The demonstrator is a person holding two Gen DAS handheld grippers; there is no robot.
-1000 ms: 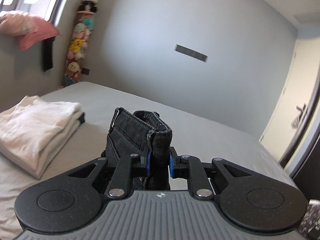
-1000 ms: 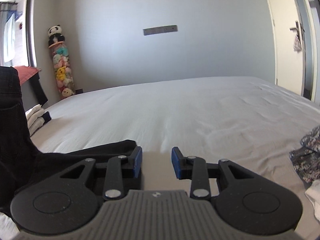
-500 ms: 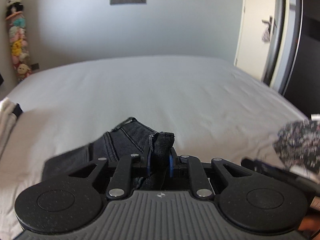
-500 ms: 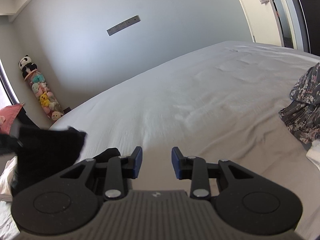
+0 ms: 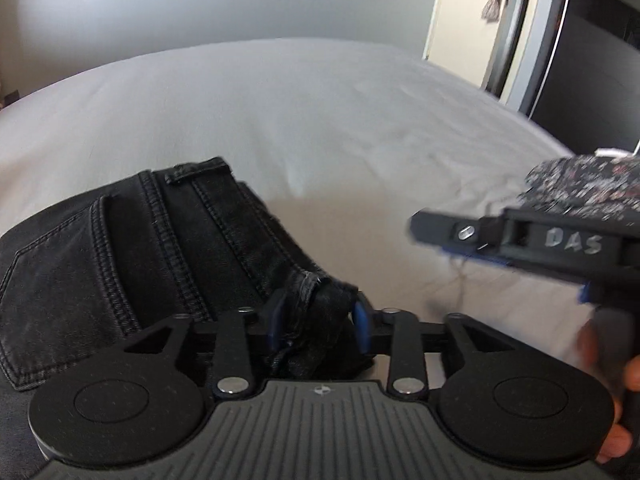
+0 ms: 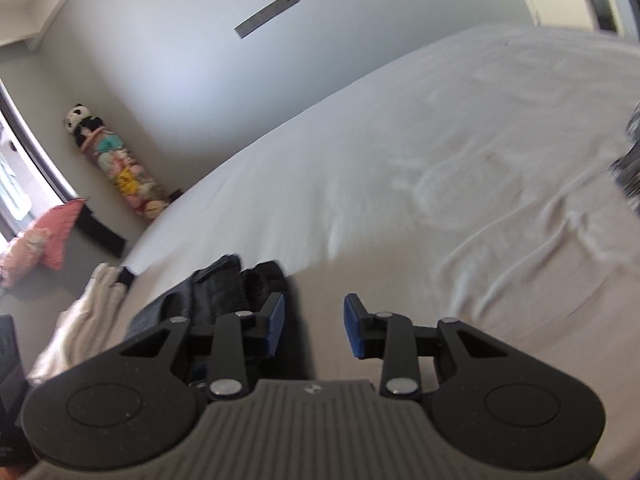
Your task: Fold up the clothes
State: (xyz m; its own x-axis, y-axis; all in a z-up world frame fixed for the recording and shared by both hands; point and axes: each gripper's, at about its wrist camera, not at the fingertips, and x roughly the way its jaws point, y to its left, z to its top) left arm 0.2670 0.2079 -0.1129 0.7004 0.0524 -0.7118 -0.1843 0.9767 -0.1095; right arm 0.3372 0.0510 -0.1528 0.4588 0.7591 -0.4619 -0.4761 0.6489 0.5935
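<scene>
The black jeans (image 5: 132, 248) lay flat on the bed (image 5: 320, 120), waistband pointing away; the left claw (image 5: 318, 322) had just been spreading, fabric loose between, and the right claw (image 6: 314, 324) was spread, empty.

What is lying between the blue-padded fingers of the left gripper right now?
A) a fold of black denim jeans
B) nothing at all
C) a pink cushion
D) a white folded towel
A: a bunched fold of the black denim jeans sits between the parted blue pads of the left gripper.
</scene>
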